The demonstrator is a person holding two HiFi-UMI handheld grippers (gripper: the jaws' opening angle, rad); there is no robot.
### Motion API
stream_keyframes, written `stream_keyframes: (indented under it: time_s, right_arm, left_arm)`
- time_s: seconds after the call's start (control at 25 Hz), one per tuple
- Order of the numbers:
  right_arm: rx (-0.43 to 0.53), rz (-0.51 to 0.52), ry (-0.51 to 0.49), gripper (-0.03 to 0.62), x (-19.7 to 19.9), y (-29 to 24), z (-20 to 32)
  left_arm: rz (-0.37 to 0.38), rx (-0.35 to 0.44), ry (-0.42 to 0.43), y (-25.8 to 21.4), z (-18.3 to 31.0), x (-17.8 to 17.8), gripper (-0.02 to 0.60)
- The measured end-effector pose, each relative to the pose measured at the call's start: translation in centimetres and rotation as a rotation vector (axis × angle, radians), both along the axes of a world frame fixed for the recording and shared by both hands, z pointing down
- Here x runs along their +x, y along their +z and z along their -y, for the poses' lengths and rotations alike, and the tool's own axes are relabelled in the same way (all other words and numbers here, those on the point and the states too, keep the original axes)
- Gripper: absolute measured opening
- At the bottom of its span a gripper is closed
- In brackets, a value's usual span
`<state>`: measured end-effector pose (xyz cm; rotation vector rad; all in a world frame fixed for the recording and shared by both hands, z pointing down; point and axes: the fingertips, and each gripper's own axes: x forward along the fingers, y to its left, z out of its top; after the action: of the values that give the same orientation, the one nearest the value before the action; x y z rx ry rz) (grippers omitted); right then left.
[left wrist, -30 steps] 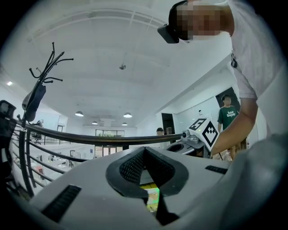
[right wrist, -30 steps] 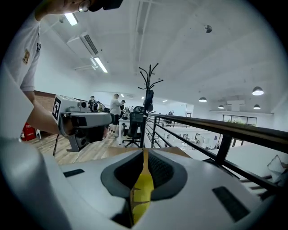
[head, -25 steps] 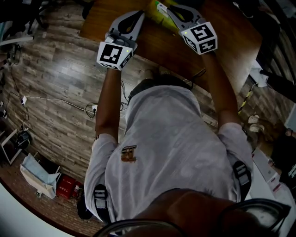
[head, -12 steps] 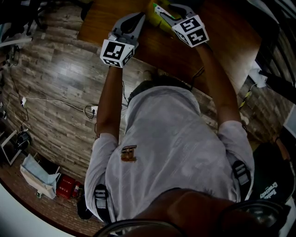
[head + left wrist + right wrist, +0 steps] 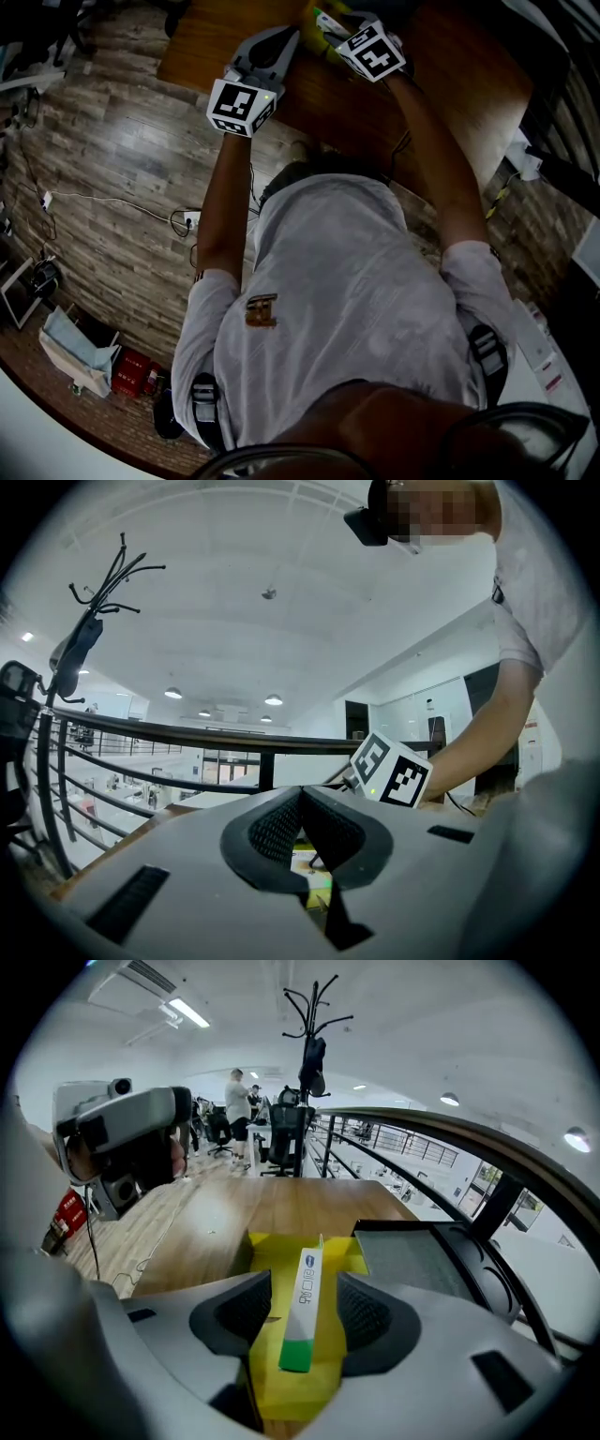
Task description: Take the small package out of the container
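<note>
Since earlier frame, right gripper (image 5: 302, 1281) dropped and tipped down over open yellow cardboard container (image 5: 274, 1246). Its jaws had just been opening and stood wide. Slim white-and-green package (image 5: 307, 1302) lay between pads, untouched, inside container, back from near edge of wooden tabletop (image 5: 234, 1208). Left gripper (image 5: 300, 794) was closed, empty, alongside. Best bet seemed: sink further, centre pads on package's long sides, squeeze gently, lift straight. Light container might ride up.

The desk (image 5: 272, 1213) is smooth brown wood with a soft sheen. The container (image 5: 286, 1387) looks like matt yellow card; the small package (image 5: 302, 1326) is smooth white card with a green end. The floor (image 5: 122, 141) is streaky wood-grain plank, faintly shiny. The shirt (image 5: 347, 281) is creased cloth.
</note>
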<state>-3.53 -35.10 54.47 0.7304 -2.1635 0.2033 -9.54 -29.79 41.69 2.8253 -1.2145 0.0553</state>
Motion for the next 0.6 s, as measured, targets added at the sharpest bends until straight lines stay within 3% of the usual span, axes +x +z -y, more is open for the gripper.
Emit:
stream_keyframes:
  time_s: [0.48,0.6]
  right_arm:
    - [-0.121,-0.128,-0.008,0.219,-0.4,4.6,0.7]
    - [-0.109,-0.141,-0.014,0.202,-0.3,4.9,1.1]
  left_arm:
    - [0.012,-0.015,-0.011,0.6,0.5,-1.2,0.018]
    - [0.017,-0.018,-0.013,0.8,0.4,-1.3,0.018]
